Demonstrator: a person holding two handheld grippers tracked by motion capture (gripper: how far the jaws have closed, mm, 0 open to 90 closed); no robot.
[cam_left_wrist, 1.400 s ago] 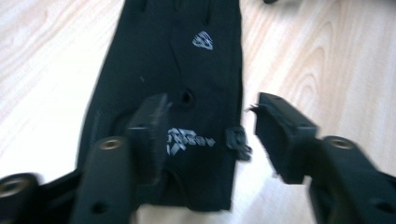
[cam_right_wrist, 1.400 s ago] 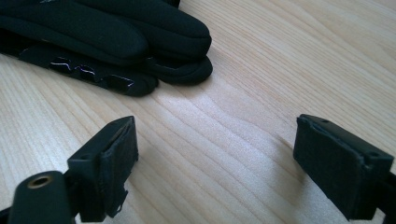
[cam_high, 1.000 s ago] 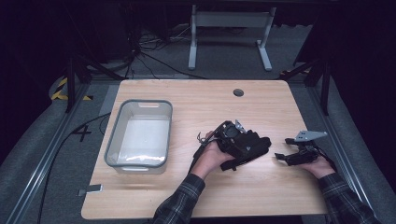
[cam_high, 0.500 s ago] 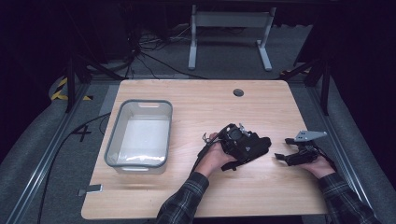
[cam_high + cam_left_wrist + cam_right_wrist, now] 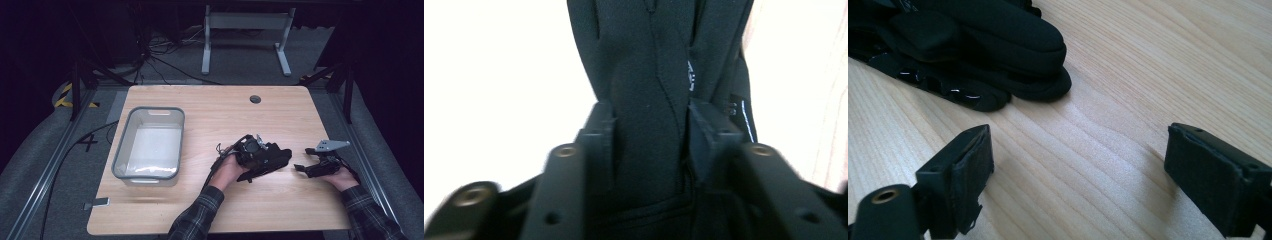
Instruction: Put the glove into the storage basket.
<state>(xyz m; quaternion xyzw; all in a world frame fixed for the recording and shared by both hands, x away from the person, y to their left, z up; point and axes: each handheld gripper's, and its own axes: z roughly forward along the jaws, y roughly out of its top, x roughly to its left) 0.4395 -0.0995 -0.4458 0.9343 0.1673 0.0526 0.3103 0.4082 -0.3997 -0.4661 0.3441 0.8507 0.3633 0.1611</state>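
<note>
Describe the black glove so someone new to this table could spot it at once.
Start at the wooden table; a clear bin sits on its left half. Right of the bin, near the table's middle, lies the glove, a soft black bundle. The left gripper, whose jaws have just been closing, pinches its fabric, while the right gripper rests open beside it, holding nothing.

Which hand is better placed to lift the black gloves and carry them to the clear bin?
The left. The left gripper has just closed its fingers on the black gloves, and the clear bin is on its side. The right gripper is open over bare table.
</note>
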